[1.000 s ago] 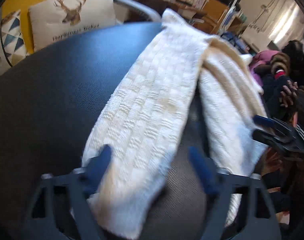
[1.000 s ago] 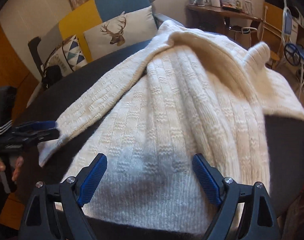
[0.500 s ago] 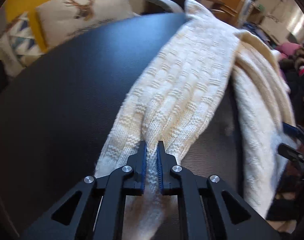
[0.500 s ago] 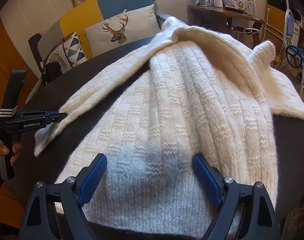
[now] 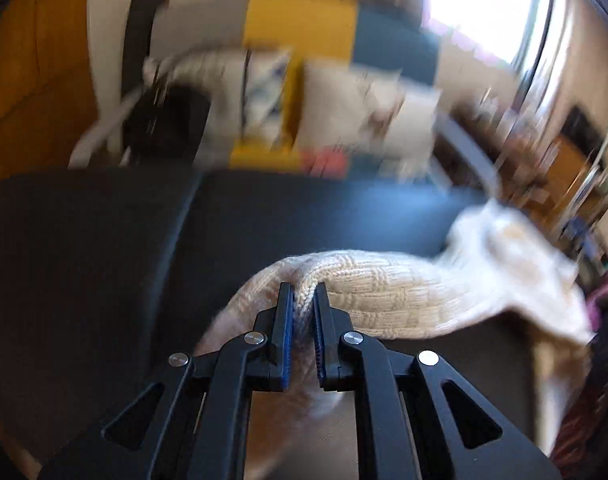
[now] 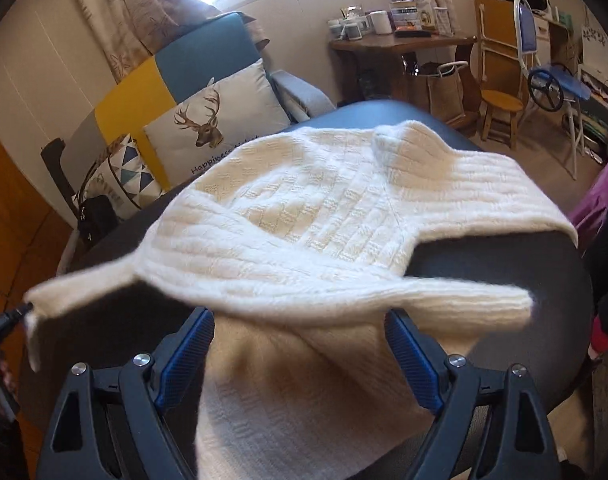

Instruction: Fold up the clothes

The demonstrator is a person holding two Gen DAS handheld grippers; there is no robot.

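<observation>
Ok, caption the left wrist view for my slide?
Left gripper shut on the cream sweater's sleeve, lifted above the dark table.

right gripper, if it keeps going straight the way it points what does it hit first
Most likely the cream knitted sweater lying between the open right gripper fingers, with the dark round table under it; depth is hard to judge.

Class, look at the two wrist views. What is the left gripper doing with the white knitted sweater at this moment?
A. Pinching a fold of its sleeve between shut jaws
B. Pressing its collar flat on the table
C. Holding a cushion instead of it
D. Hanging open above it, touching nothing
A: the left gripper has its jaws shut on a bunched fold of the sleeve of the white knitted sweater, lifted off the dark table.
</observation>
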